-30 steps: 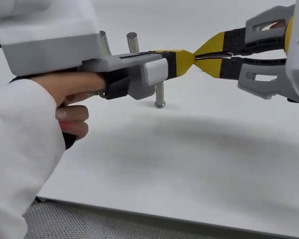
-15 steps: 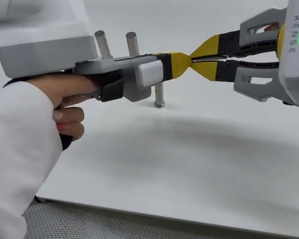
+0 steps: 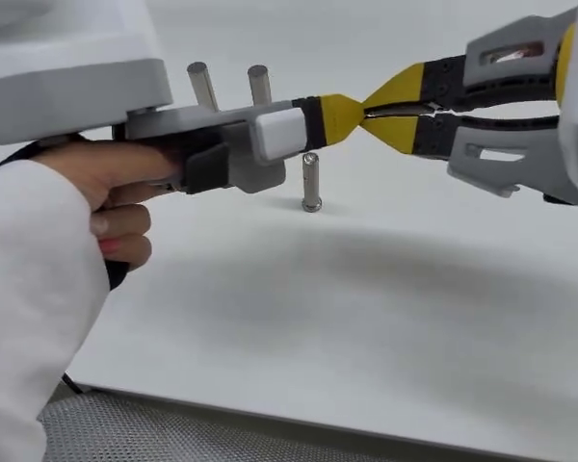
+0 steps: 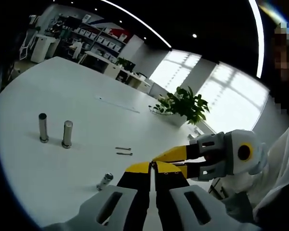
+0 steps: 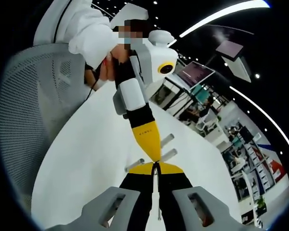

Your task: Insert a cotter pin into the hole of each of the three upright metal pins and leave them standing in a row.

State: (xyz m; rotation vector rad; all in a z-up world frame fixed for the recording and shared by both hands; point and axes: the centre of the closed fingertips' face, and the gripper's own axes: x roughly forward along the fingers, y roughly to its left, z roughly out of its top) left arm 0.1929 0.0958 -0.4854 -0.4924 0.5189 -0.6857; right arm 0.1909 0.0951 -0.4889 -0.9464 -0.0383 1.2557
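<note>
Cotter pin [image 3: 397, 111], head view: clamped in the right gripper [image 3: 376, 108], tip to tip with the closed left gripper [image 3: 352, 113], up beside the nearest metal pin [image 3: 310, 181]. Left gripper view: spare cotter pins [image 4: 123, 148] lie on the table [image 4: 62, 96]. Right gripper view: both noses meet, so steady the handover, then square it to the hole.

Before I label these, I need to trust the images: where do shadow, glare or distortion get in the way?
Head view: even light, a broad soft shadow on the table, the near pin sharp, the sleeve close and soft. Left gripper view: fisheye bends the table edge, the windows are blown out. Right gripper view: fisheye curves the ceiling light strip.
</note>
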